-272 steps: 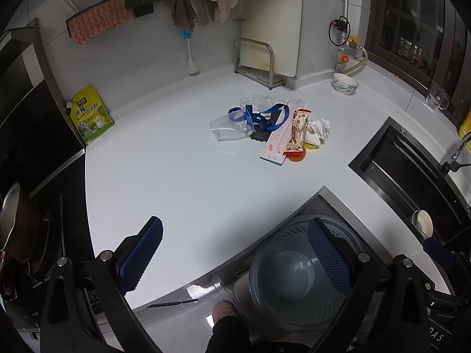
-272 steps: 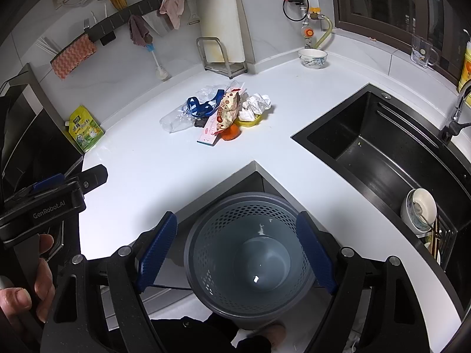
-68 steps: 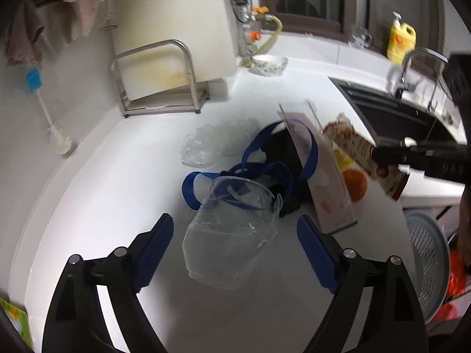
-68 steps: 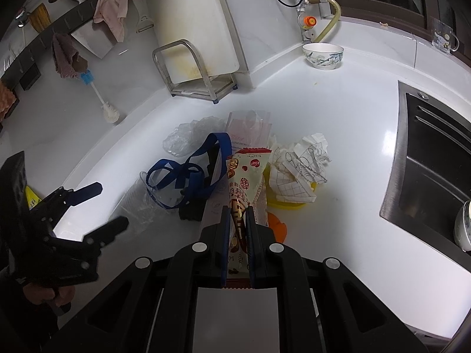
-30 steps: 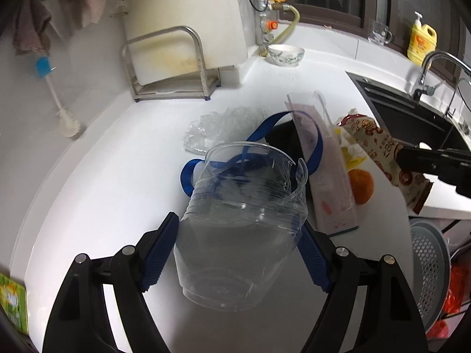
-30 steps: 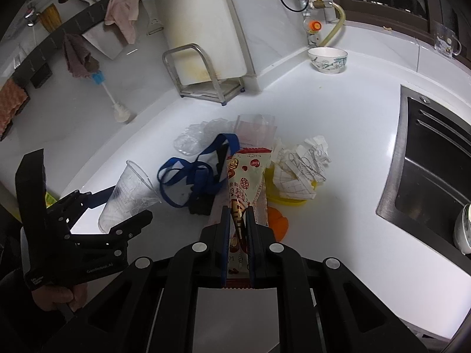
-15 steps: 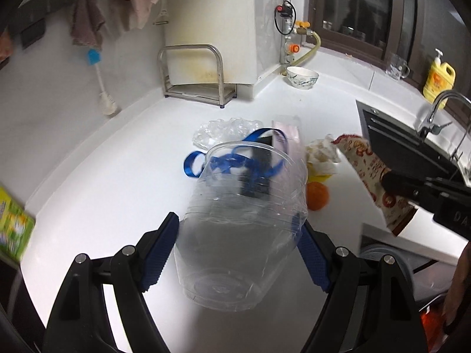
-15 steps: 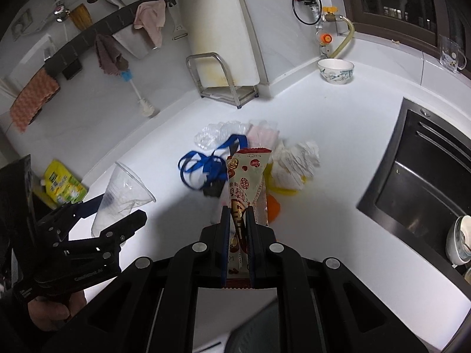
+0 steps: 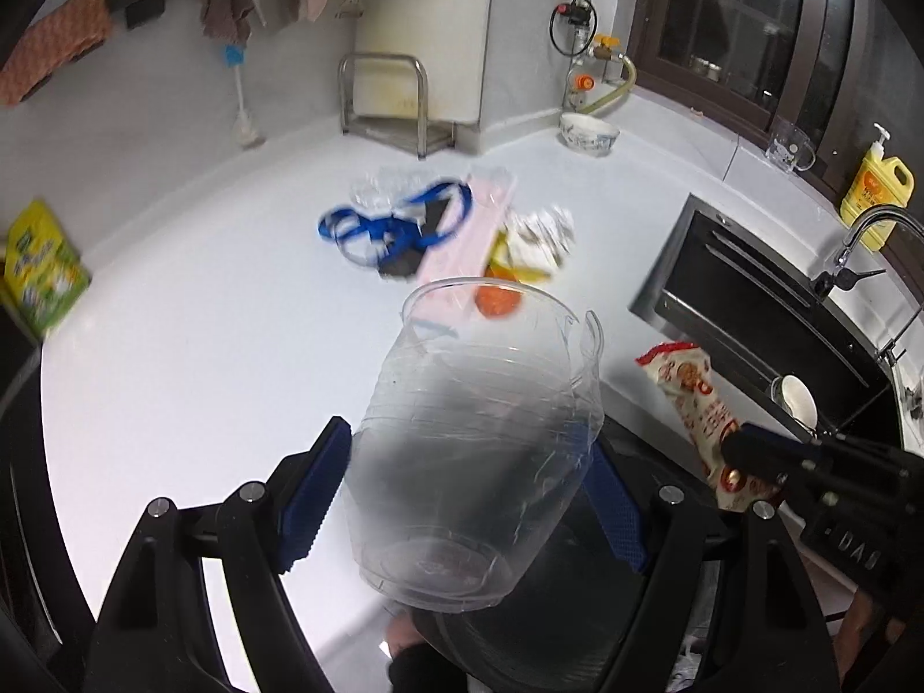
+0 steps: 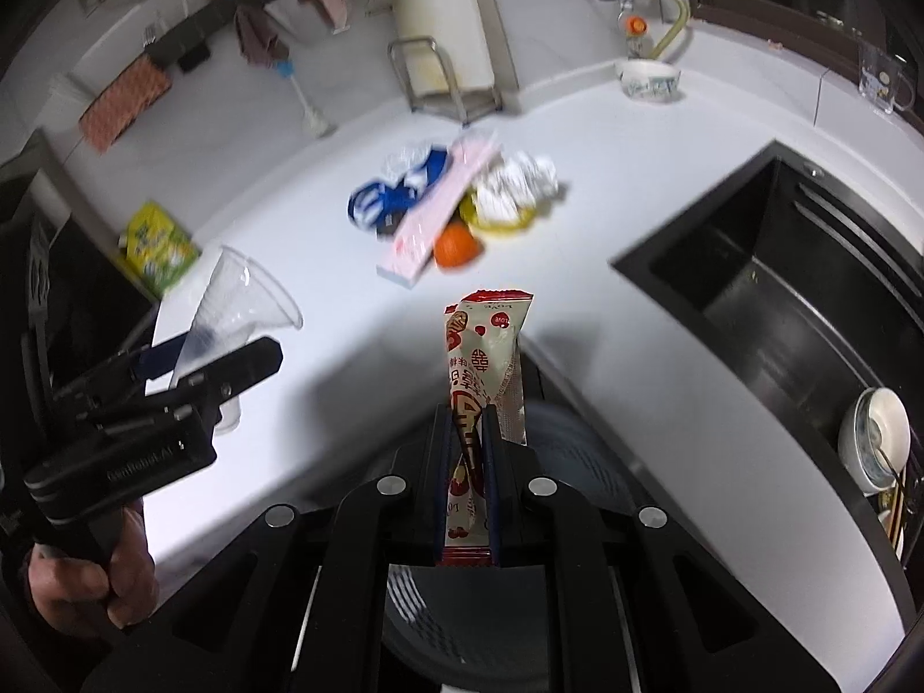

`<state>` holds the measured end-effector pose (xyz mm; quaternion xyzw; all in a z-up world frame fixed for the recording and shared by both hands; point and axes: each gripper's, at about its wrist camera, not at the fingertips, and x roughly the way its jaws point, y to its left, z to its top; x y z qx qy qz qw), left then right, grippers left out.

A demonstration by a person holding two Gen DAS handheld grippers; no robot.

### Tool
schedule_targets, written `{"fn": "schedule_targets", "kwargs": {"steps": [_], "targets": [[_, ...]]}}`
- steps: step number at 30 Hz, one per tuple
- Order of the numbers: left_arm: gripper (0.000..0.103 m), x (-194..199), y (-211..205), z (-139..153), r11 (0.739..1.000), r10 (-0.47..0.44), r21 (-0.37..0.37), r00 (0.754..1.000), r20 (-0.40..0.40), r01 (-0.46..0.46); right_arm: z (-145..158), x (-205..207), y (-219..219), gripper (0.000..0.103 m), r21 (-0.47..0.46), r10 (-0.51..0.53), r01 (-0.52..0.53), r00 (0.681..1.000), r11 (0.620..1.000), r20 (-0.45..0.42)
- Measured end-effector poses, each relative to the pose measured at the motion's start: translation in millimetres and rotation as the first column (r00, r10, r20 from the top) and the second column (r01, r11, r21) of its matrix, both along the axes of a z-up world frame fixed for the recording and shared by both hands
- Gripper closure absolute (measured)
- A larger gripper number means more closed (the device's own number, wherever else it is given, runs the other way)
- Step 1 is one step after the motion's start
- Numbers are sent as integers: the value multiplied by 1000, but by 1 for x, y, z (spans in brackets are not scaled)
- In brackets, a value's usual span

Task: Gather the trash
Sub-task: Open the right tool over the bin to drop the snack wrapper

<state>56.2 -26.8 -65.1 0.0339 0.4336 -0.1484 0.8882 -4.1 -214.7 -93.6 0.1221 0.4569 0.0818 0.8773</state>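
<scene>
Ribbed clear plastic cup (image 9: 473, 462) (seemingly crinkled)

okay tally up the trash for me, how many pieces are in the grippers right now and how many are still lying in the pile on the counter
In the grippers: 2, the clear plastic cup and the snack wrapper.
In the pile on the counter: 6 that can be told apart: blue strap, clear plastic bag, pink packet, crumpled paper, yellow peel, orange peel.
Total: 8.

the snack wrapper (image 10: 488, 369) carries a small red roundel reading "love" near its top edge, above red chinese characters too blurred to read. the left gripper (image 10: 173, 369) housing bears pale lettering resembling "genrobot.ai". print on the yellow-green pouch (image 10: 159, 245) is illegible.
</scene>
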Motion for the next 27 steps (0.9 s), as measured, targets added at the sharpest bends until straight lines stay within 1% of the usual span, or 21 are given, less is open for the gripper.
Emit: {"fn": "schedule_targets", "kwargs": {"steps": [4, 7, 9, 13, 19, 27], "targets": [[27, -30, -19, -15, 999, 46, 10, 999, -28, -46, -19, -20, -10, 93, -4, 67, -67, 997, 998, -36], [27, -42, -23, -27, 997, 74, 21, 996, -54, -73, -33, -29, -15, 93, 13, 109, -109, 992, 994, -60], [27, -48, -26, -37, 996, 92, 22, 992, -85, -90, -39, -32, -17, 93, 22, 129, -127, 989, 992, -75], [27, -55, -31, -54, 994, 107, 32, 985, -136, -104, -55, -34, -21, 93, 39, 153, -149, 982, 988, -115], [27, -58, -35, -76, 992, 123, 45, 978, -168, -117, -81, -30, -18, 93, 59, 165, -157, 971, 986, -170], [26, -54, -40, -102, 991, 130, 48, 970, -203, -123, -109, -22, -12, 93, 65, 177, -167, 962, 984, -210]]}}
